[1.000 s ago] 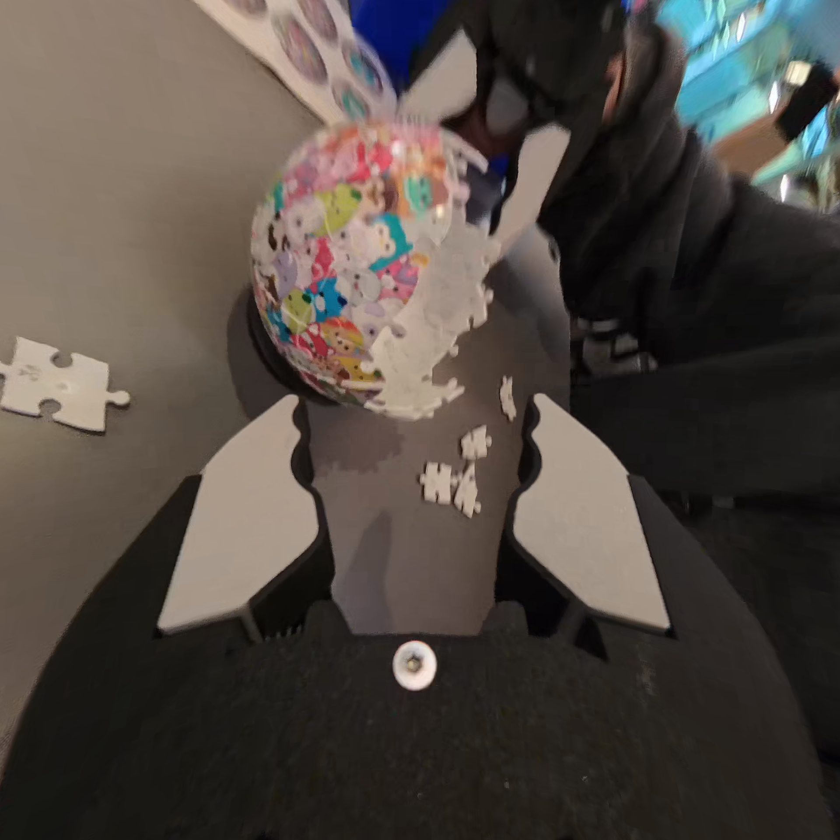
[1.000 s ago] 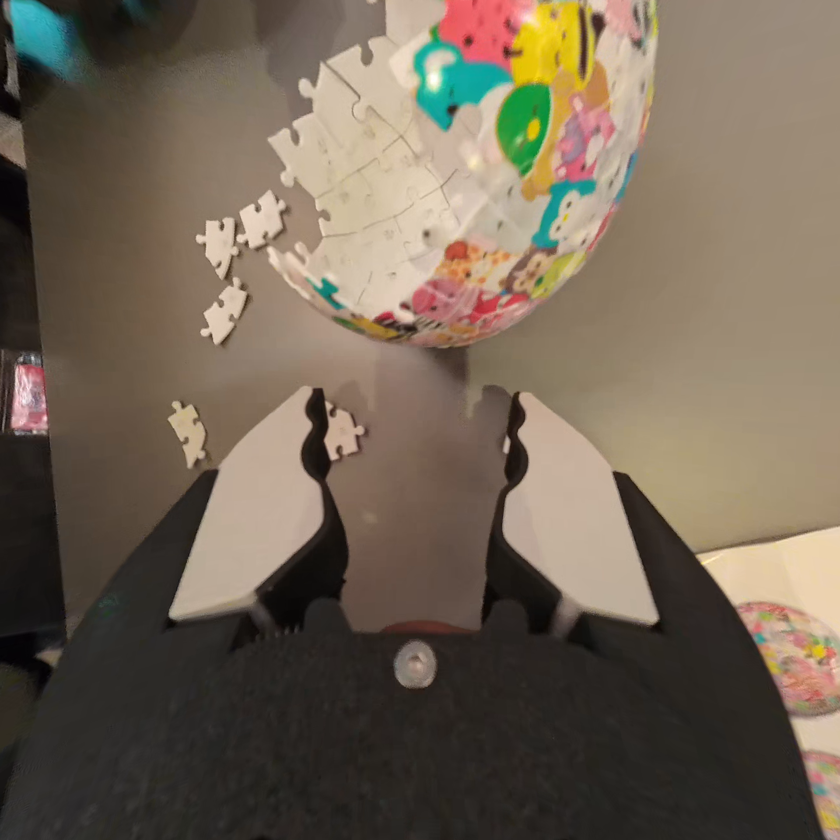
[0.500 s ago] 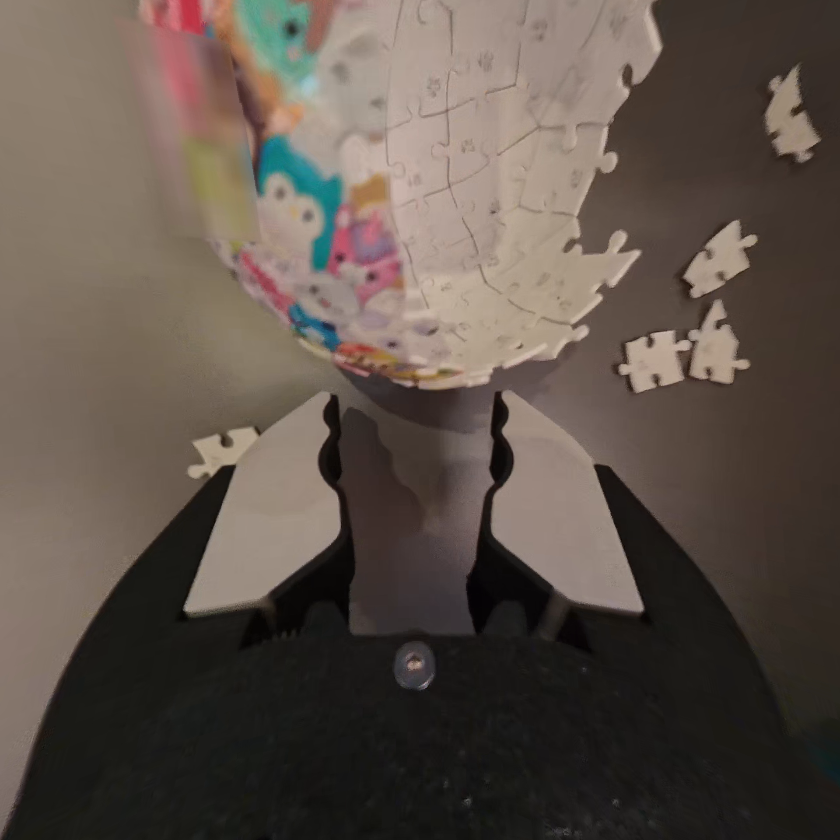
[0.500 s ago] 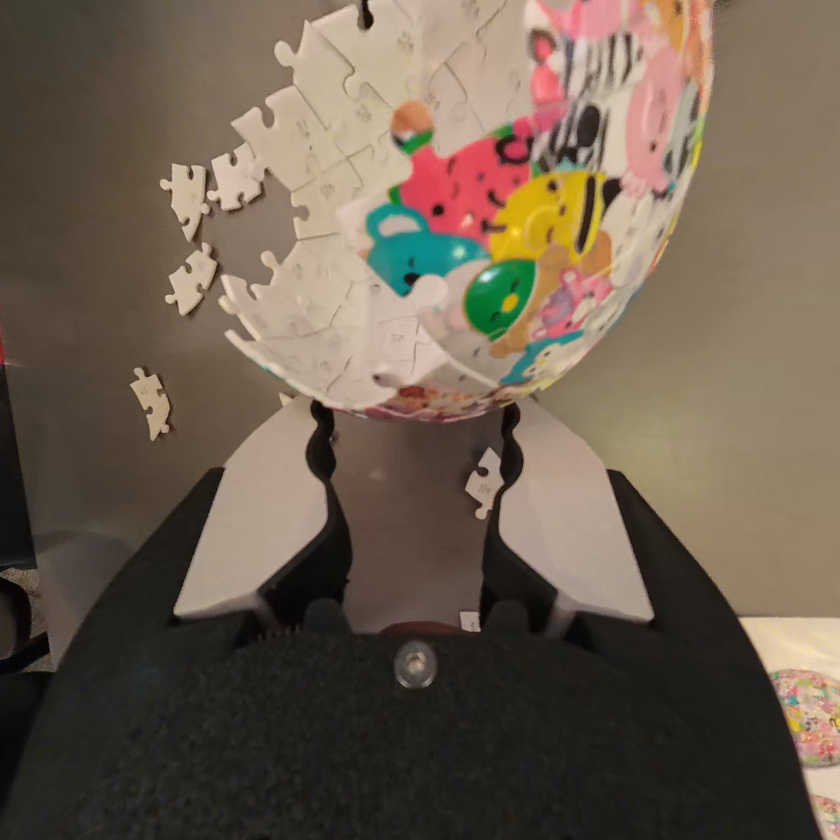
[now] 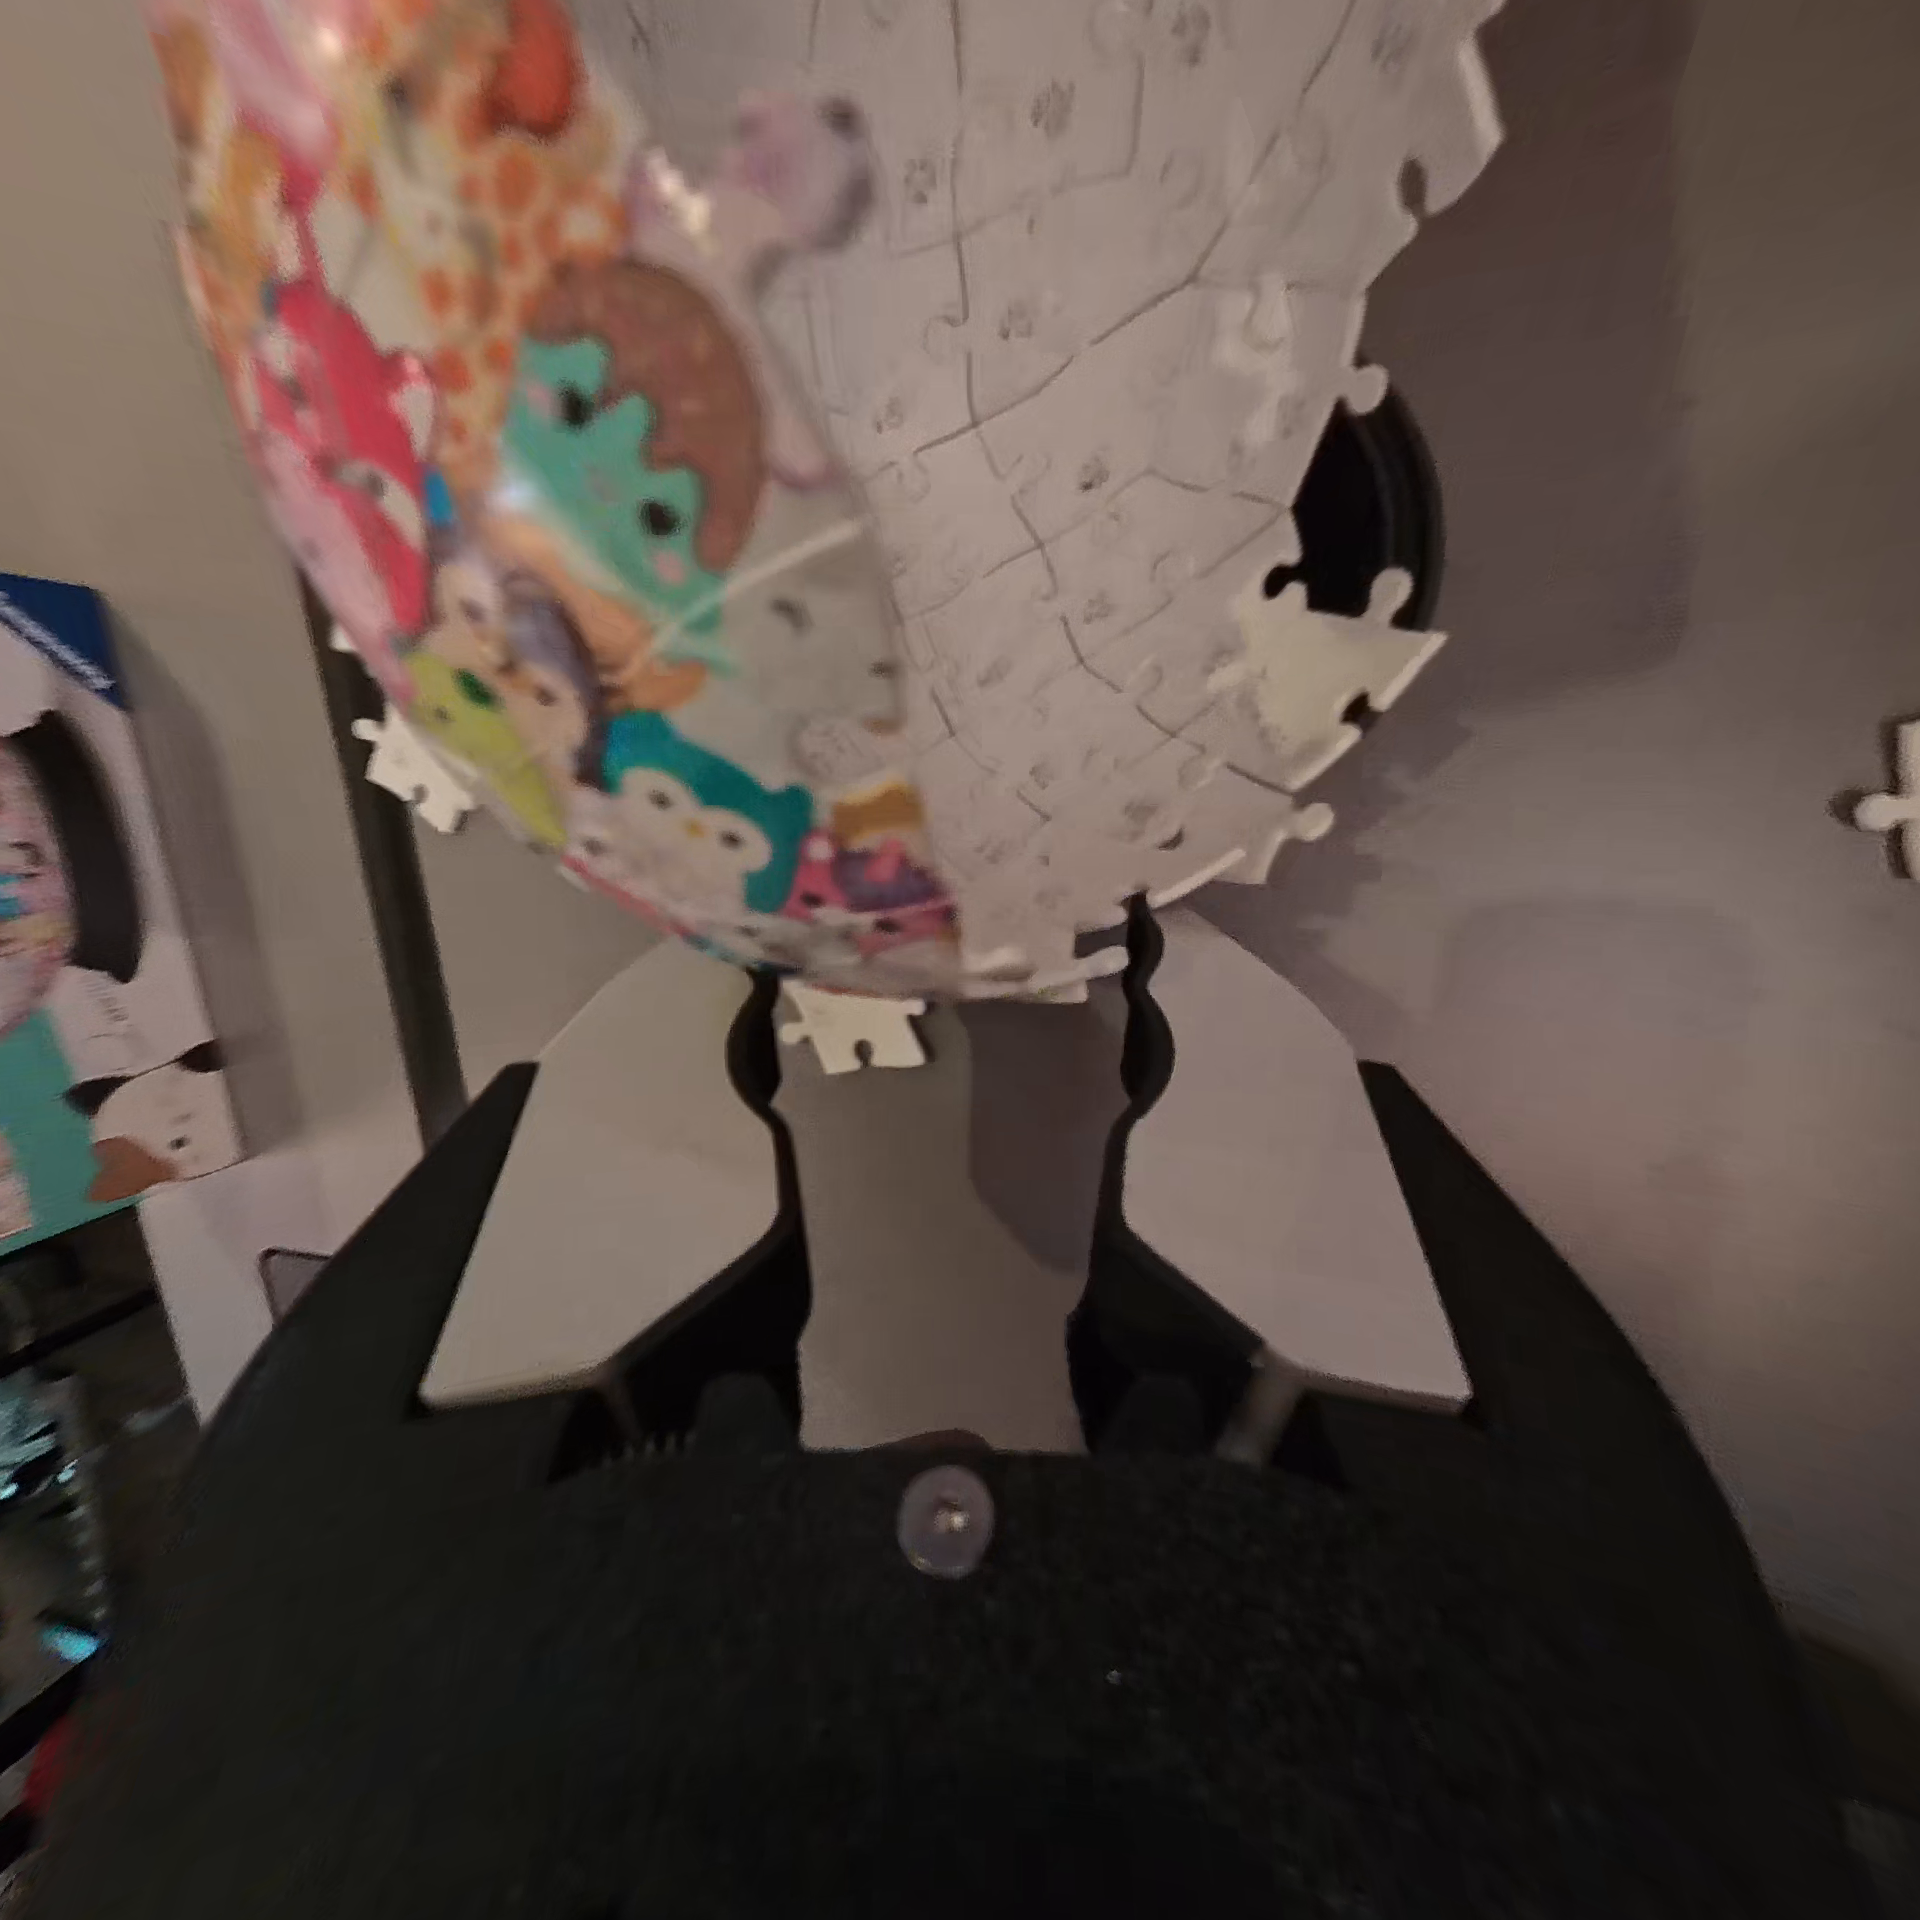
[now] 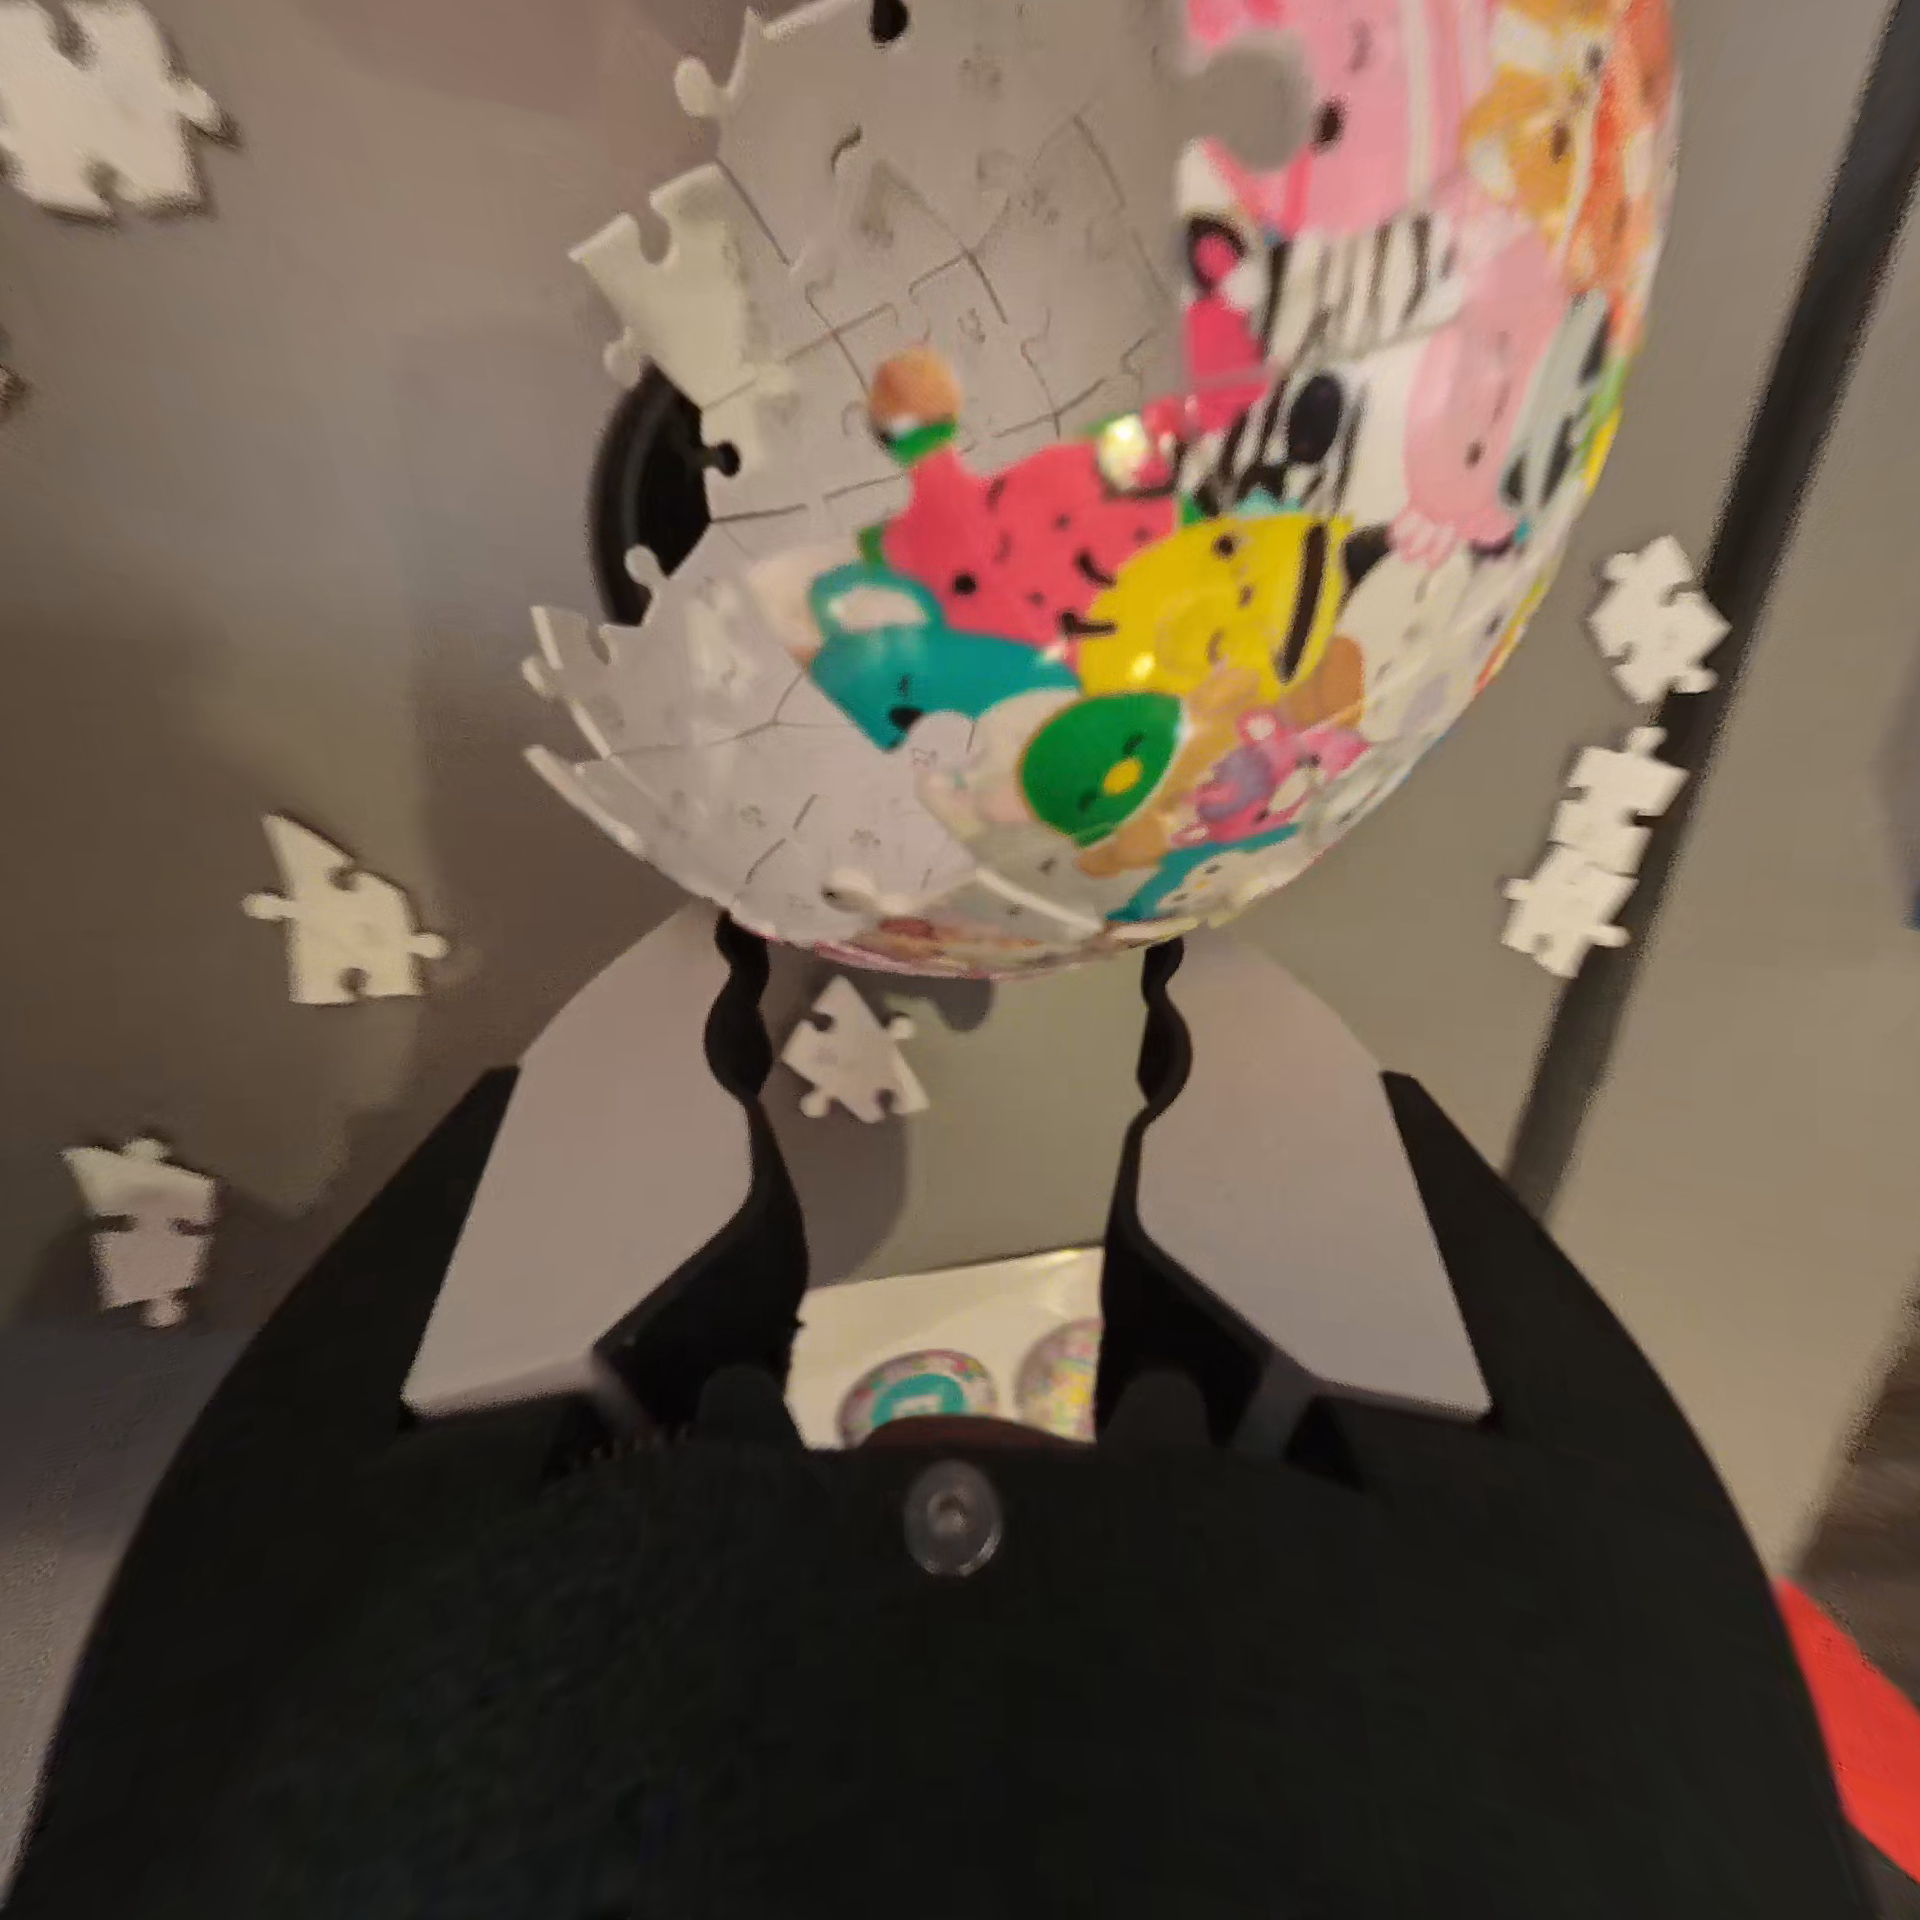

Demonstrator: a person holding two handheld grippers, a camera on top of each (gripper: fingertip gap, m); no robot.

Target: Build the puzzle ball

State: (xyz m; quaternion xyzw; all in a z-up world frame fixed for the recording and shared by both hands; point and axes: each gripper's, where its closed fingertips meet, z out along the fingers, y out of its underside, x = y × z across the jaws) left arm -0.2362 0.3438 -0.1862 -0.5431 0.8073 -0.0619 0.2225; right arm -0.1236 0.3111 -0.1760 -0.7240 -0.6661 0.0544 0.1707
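Half-built colourful puzzle ball [image 5: 644, 582] now looming larger, pressed between left claw [image 5: 948, 971] and right claw [image 6: 948, 961]; both apart, steadying it for fitting.

The left gripper [image 5: 945, 971] is being held with its fingers [image 5: 634, 1174] spread apart, nothing being clasped between them. The right gripper [image 6: 945, 987] is likewise being held wide, its fingers [image 6: 1278, 1184] parted and empty.
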